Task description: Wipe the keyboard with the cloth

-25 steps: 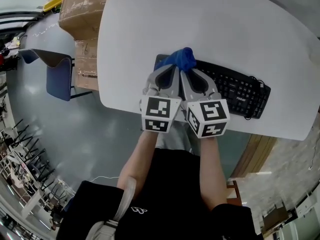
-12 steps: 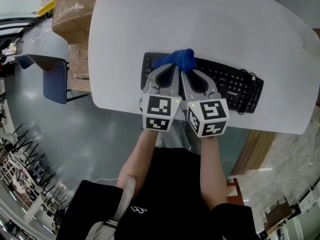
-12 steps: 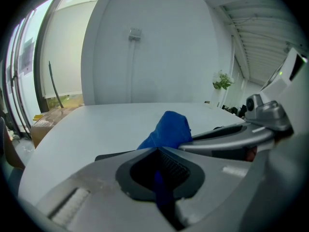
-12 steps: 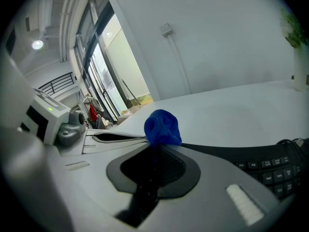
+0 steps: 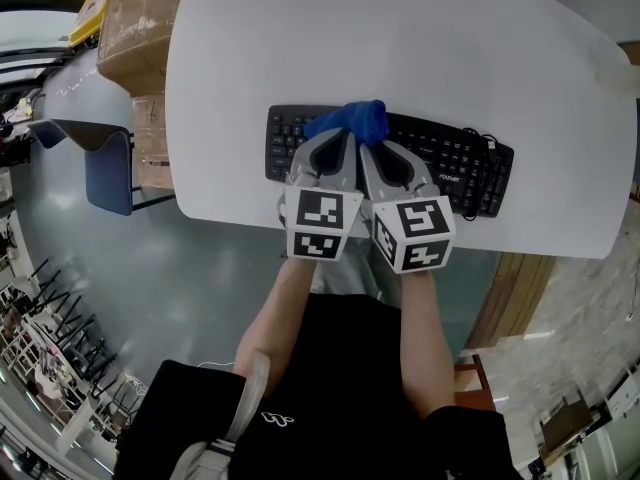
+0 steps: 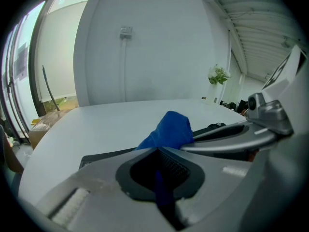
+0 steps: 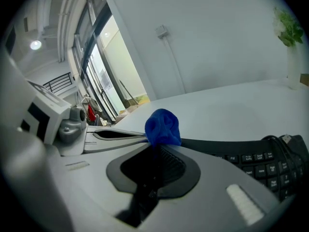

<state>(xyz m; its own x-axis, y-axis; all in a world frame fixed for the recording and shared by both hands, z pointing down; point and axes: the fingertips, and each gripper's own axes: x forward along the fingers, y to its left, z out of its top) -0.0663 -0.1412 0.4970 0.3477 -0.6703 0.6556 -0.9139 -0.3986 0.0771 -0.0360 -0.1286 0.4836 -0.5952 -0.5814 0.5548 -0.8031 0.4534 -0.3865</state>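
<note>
The left gripper [image 5: 343, 138] and the right gripper [image 5: 370, 143] sit side by side, each clamped fully onto the same bunched blue cloth [image 5: 350, 120]. The cloth bulges just beyond their tips over the black keyboard [image 5: 450, 163], seemingly touching the keys, and this two-handed pinch probably keeps the wad firm enough to push along the rows. The keyboard lies across the white table [image 5: 400, 38] under the jaws, reaching further to their right, and the only container, a cardboard box [image 5: 135, 23] well off to the left gripper's left past the table edge, shows none of its contents.
</note>
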